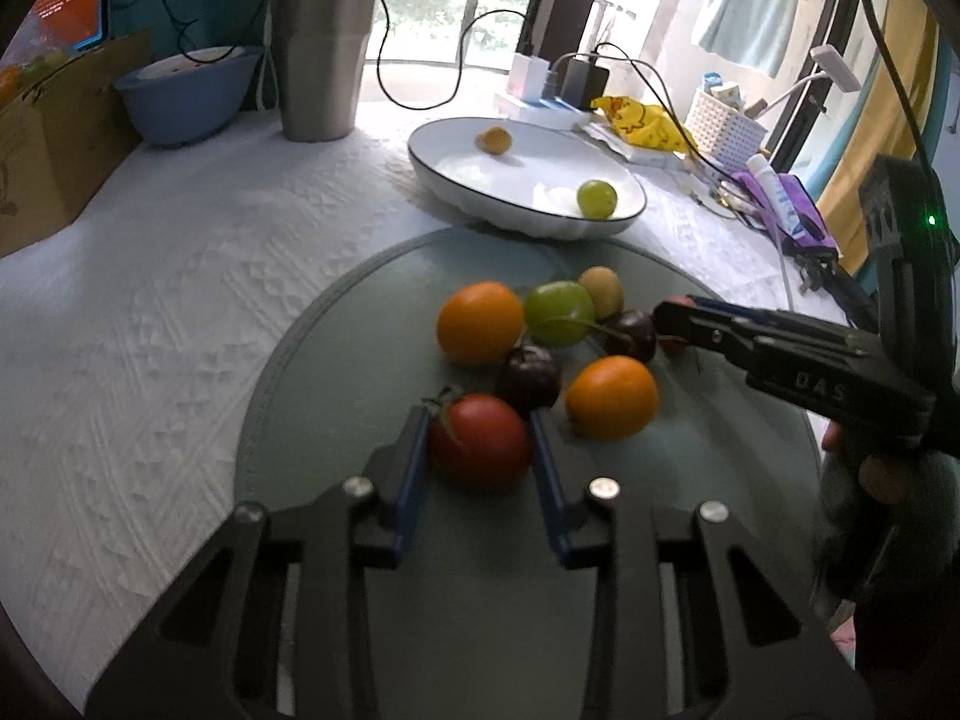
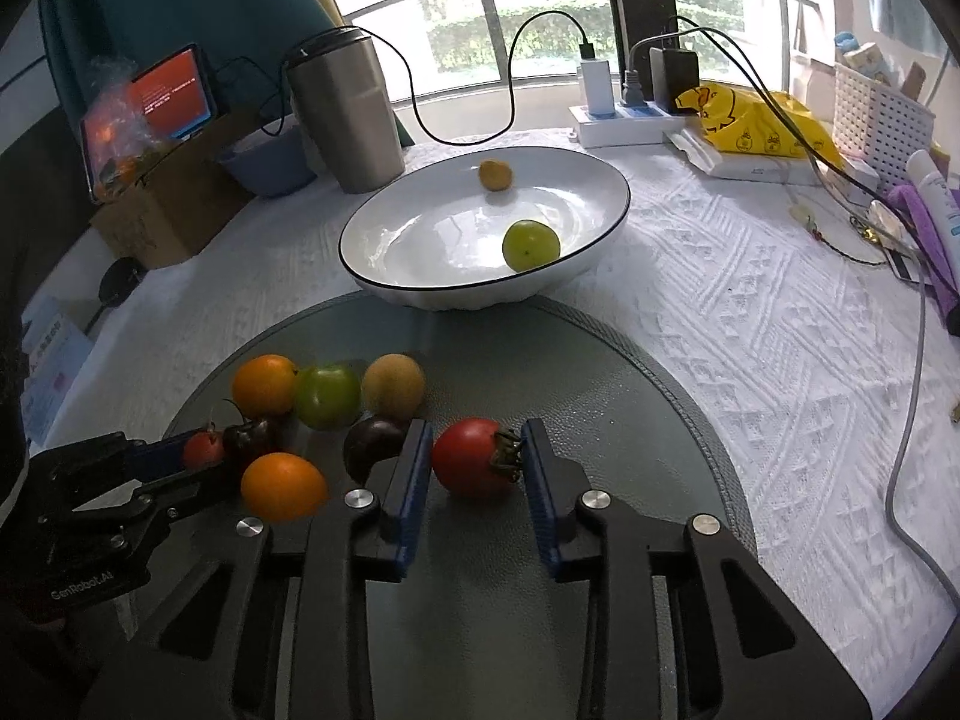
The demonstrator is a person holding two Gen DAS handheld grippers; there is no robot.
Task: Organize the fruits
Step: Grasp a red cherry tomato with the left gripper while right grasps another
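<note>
Several small fruits lie on a round grey mat [image 1: 336, 420]. My left gripper [image 1: 480, 420] has its blue pads on both sides of a red tomato [image 1: 480, 441], seemingly touching it. My right gripper [image 2: 477, 438] straddles another red tomato [image 2: 471, 457], its pads close on both sides. In the left wrist view the right gripper [image 1: 675, 315] reaches in from the right over that tomato. Two oranges [image 1: 480, 322] [image 1: 612, 399], a green fruit [image 1: 559, 312], a tan fruit [image 1: 602, 291] and dark plums [image 1: 528, 378] lie between. A white bowl [image 2: 384, 234] holds a green fruit [image 2: 531, 245] and a small yellow fruit [image 2: 495, 174].
A steel tumbler [image 2: 345, 114] and a blue bowl [image 1: 180, 93] stand behind the mat. A cardboard box [image 1: 54, 138] is at the far left. A power strip with cables [image 2: 624, 114], a yellow bag [image 2: 750, 120] and a white basket [image 2: 876, 114] are at the back right.
</note>
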